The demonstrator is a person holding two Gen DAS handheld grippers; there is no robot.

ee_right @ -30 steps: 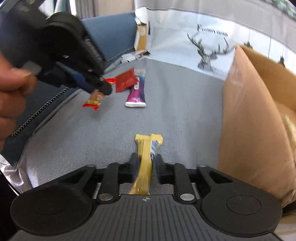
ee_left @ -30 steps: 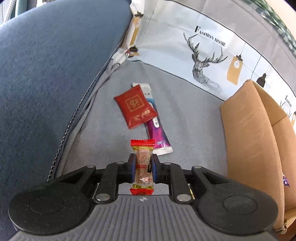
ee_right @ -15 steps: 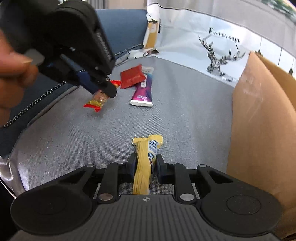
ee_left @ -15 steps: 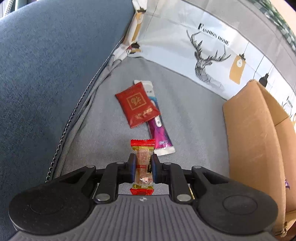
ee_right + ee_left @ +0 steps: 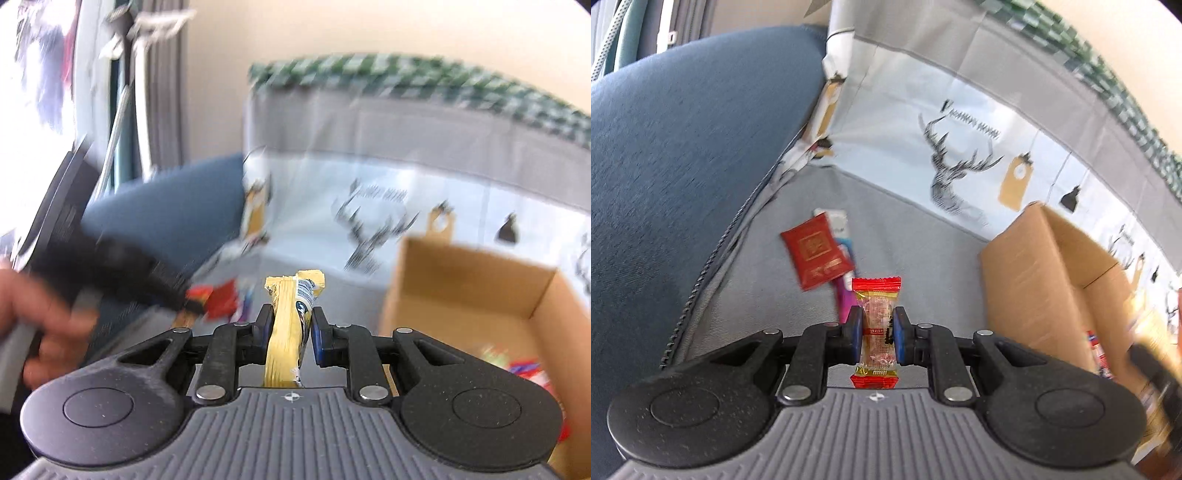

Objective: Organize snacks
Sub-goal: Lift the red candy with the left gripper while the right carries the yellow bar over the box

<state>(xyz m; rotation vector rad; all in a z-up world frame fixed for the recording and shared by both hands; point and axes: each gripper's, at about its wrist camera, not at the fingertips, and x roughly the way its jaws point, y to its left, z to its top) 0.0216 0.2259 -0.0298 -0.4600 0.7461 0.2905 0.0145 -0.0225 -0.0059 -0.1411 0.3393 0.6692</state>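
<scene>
My left gripper (image 5: 875,323) is shut on a small clear candy with red ends (image 5: 876,325), held above the grey sofa seat. My right gripper (image 5: 291,325) is shut on a yellow snack packet (image 5: 288,332), lifted high and left of the open cardboard box (image 5: 469,291). A red sachet (image 5: 814,251) lies on a purple packet (image 5: 845,295) on the seat ahead of the left gripper. The box also shows in the left wrist view (image 5: 1045,280), to the right. The left gripper shows blurred in the right wrist view (image 5: 122,269).
A blue cushion (image 5: 676,184) rises on the left. A deer-print cloth (image 5: 960,166) covers the sofa back. Some colourful packets lie inside the box (image 5: 524,369). The grey seat (image 5: 905,254) stretches between the packets and the box.
Both grippers have lifted with their snacks. The right one rose sharply and now looks over the box rim; the left one rose and tilted toward the box.
</scene>
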